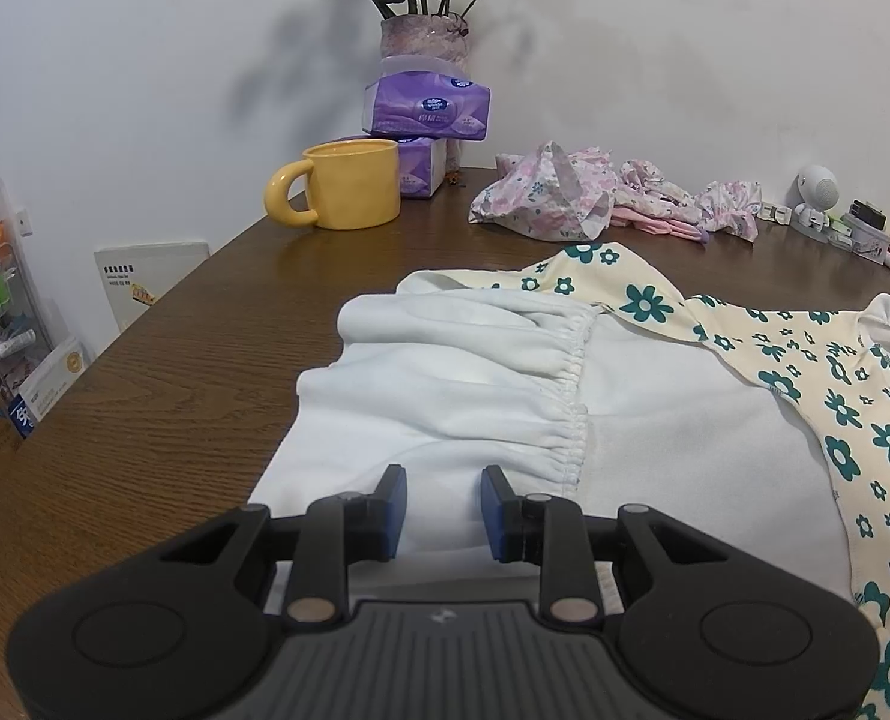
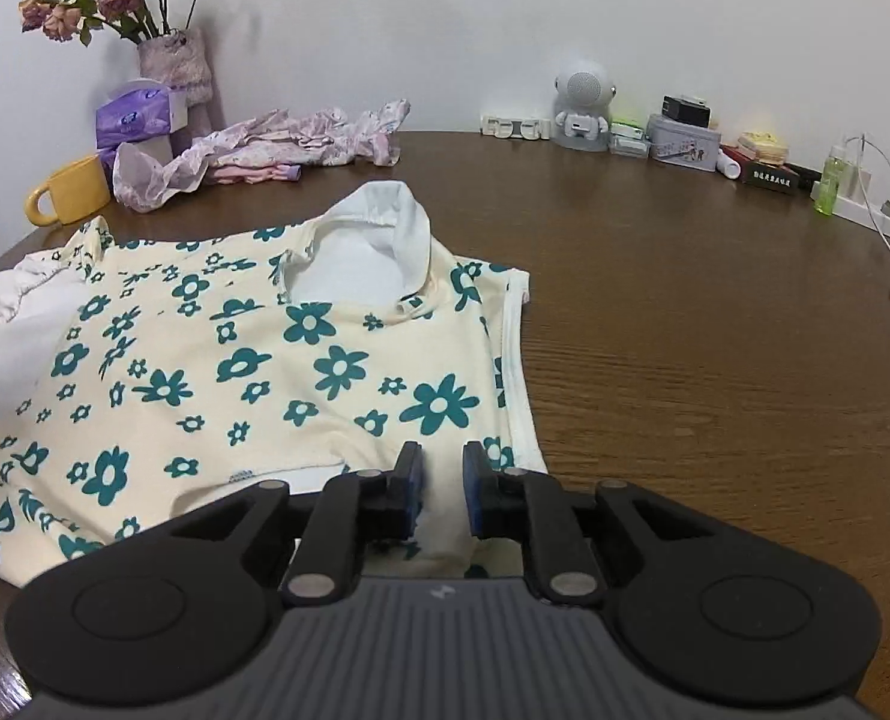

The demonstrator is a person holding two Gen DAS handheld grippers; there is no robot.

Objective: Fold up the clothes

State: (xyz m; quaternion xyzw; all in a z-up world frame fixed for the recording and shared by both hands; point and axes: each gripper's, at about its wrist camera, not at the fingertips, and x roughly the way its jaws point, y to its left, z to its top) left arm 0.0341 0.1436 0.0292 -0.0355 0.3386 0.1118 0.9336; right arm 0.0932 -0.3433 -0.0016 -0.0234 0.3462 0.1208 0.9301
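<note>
My left gripper (image 1: 443,483) clamps white sleeve (image 1: 445,384) of cream hooded top with teal flower print (image 2: 276,360), spread on dark wooden table (image 2: 715,330). My right gripper (image 2: 443,462) pinches top's hem.

Both cameras ride low over the table (image 1: 144,396), each looking forward and downward past its own tool toward the back wall. The left wrist view sits close above the white part of the garment (image 1: 445,396), with the vase of flowers (image 1: 423,36) straight ahead and a little left of centre. The right wrist view sits close above the flowered part (image 2: 264,360), with the vase (image 2: 174,60) far off to its upper left. Both views share the vase, the yellow mug (image 1: 348,183) beside it, and the garment.
</note>
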